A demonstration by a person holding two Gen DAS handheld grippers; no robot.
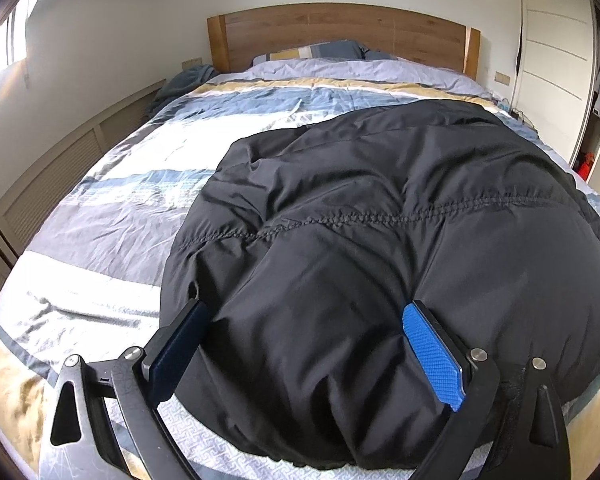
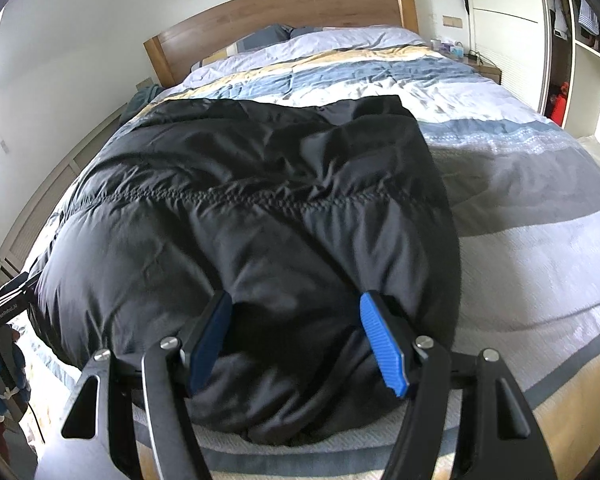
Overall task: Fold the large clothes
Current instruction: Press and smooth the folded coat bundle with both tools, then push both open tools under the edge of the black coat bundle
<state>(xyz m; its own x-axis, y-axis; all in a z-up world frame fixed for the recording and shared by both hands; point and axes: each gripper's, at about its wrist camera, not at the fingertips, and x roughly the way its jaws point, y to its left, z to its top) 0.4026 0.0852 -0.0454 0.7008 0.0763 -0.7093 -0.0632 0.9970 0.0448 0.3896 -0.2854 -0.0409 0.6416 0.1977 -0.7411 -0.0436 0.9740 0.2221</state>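
Black puffer jacket [image 2: 240, 200] on striped bed [image 2: 540, 260] — right tongs [image 2: 296, 312] agape

This is a bedroom in a home: a big bed with a striped blue, white and yellow cover [image 1: 140, 152], a brown wooden headboard [image 1: 340, 32] far back, and white closet doors [image 1: 552, 52] on the right.

I see a plain black quilted jacket [image 1: 380, 240] on a duvet [image 1: 112, 208] striped in white, grey, blue and mustard yellow; the mustard band runs along its near edge. I note blue ribbed pads [image 2: 384, 344] on black gripper fingers. The headboard [image 1: 340, 32] is warm brown wood grain. The pillow [image 1: 312, 50] repeats blue, yellow and white blocks.
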